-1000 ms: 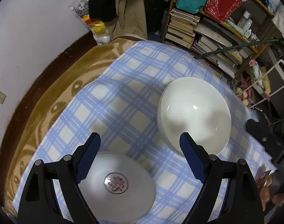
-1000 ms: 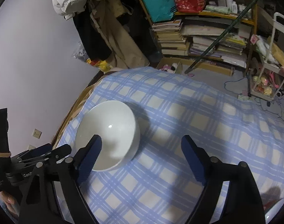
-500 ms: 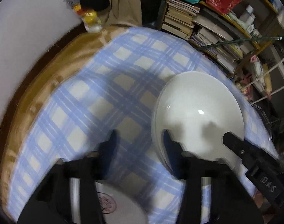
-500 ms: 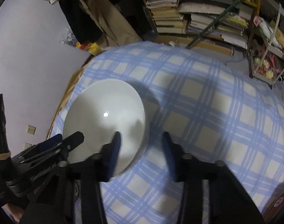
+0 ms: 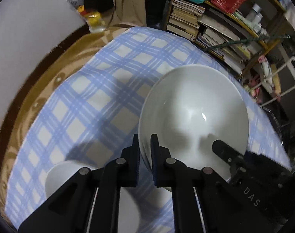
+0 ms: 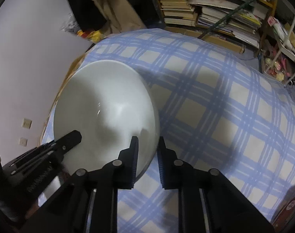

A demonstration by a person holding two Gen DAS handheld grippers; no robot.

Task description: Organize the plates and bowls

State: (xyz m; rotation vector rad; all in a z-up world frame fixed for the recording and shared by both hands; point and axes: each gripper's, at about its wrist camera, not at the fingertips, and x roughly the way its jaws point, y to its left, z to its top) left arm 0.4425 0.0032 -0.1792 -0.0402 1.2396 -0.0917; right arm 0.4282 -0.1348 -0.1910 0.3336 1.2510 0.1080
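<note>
The large bowl caught by its rim between both tongs looks like white glazed ceramic, smooth and glossy, with a bright glint inside. The left tongs and right tongs are matt black plastic with ribbed pads and dull metal pivot pins. Under them lies a soft, matt checked cloth in blue and cream. Beyond its far-left edge shows a fuzzy brown blanket. Below the left tongs, a smaller white dish is smooth.

Large white bowl upright on checked cloth, white plate beside.
</note>
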